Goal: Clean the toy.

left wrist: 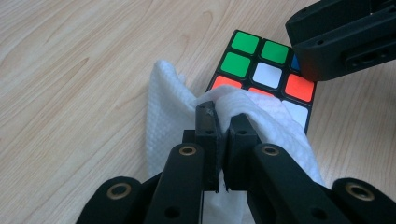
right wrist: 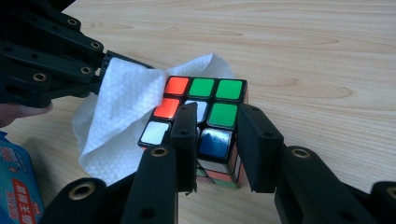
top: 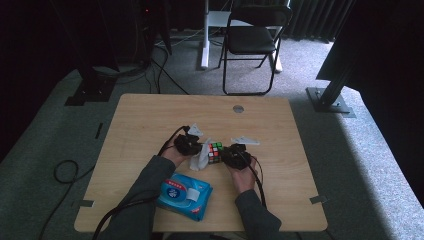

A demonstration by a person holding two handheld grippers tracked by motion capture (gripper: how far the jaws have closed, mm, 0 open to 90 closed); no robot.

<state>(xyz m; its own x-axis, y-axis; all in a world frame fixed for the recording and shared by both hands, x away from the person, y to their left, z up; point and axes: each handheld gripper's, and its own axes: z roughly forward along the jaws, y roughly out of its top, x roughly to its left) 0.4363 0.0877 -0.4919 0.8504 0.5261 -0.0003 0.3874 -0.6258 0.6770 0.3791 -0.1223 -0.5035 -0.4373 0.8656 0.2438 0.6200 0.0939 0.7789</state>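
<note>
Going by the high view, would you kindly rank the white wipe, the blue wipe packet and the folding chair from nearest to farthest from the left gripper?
1. White wipe: pinched in the left gripper, beside the puzzle cube.
2. Blue wipe packet: on the table's near side, by the person's left forearm.
3. Folding chair: on the floor beyond the table's far edge.

Cube's (left wrist: 261, 70) near face under the white wipe (left wrist: 280, 126), blue wipe pack (right wrist: 16, 182) cut off at left edge, label unreadable
</note>
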